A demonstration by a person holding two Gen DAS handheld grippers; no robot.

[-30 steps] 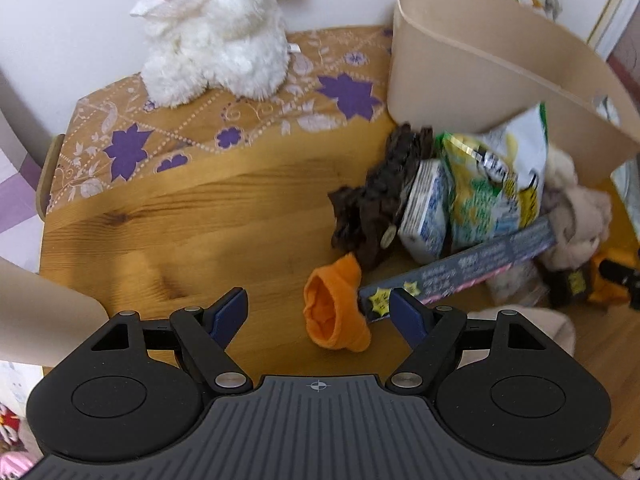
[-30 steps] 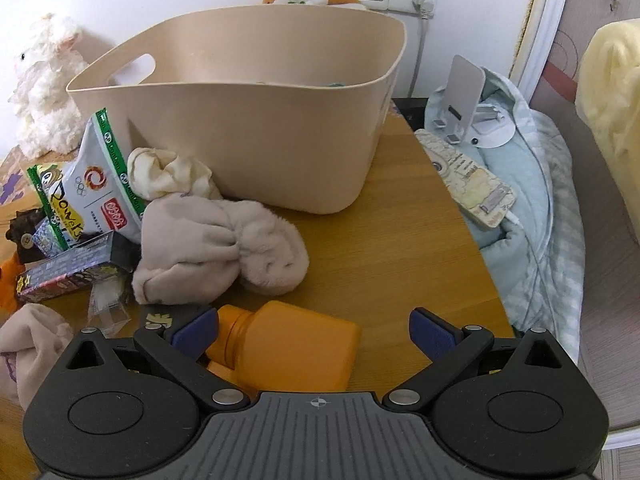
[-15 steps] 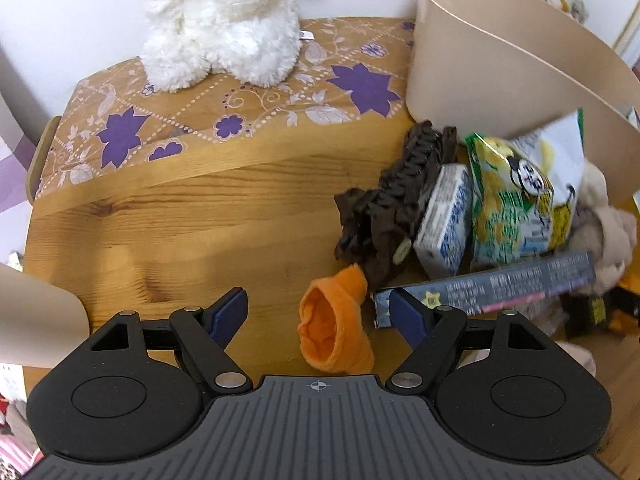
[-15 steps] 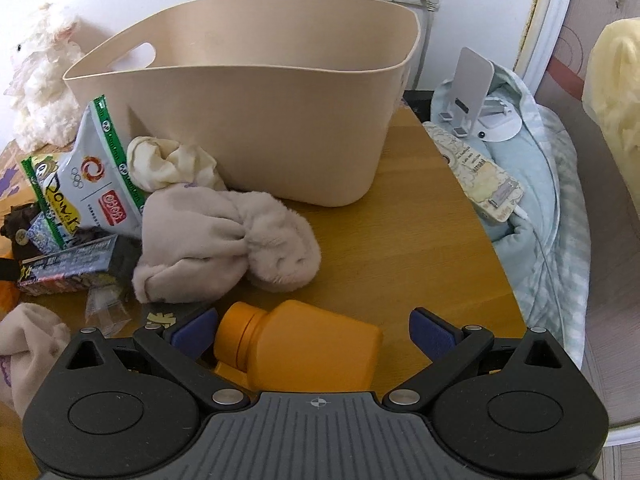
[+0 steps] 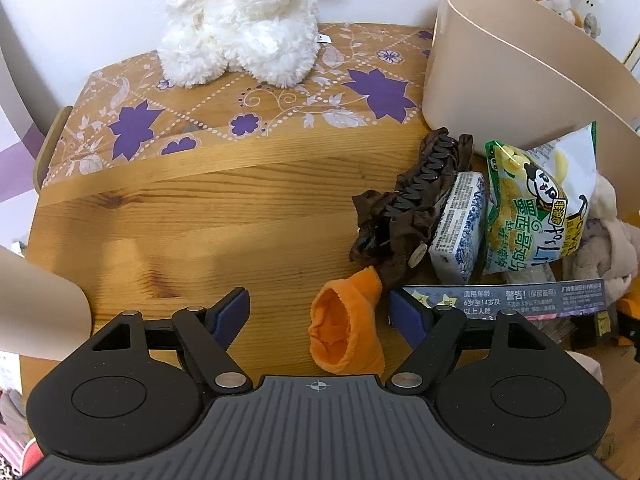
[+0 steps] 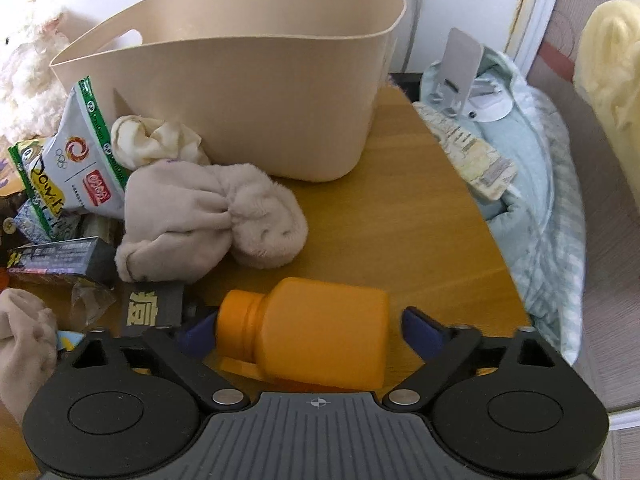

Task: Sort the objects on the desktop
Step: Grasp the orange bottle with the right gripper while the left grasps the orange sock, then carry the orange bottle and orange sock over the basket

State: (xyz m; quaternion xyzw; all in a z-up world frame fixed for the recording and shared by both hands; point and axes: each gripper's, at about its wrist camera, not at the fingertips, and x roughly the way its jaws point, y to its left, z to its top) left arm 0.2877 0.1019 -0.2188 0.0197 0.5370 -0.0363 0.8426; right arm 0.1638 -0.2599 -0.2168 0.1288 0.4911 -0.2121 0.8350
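The right gripper [image 6: 310, 328] has just been closing its jaws around the orange bottle [image 6: 320, 332], which lies on its side on the wooden table [image 6: 400, 232] in front of the beige tub [image 6: 260, 92]; a gap shows at the right pad. The left gripper [image 5: 320, 312], jaws wide and narrowing slightly, straddles an orange sock [image 5: 344, 336] left of the tub, untouched.

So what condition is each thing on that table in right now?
orange bottle: on its side, cap on, between the right gripper pads.
Right gripper: open, jaws just closing in.
Orange sock: crumpled, mouth open.
Left gripper: open around the sock.
Beige basket: upright.
Snack bag: leaning on the basket.
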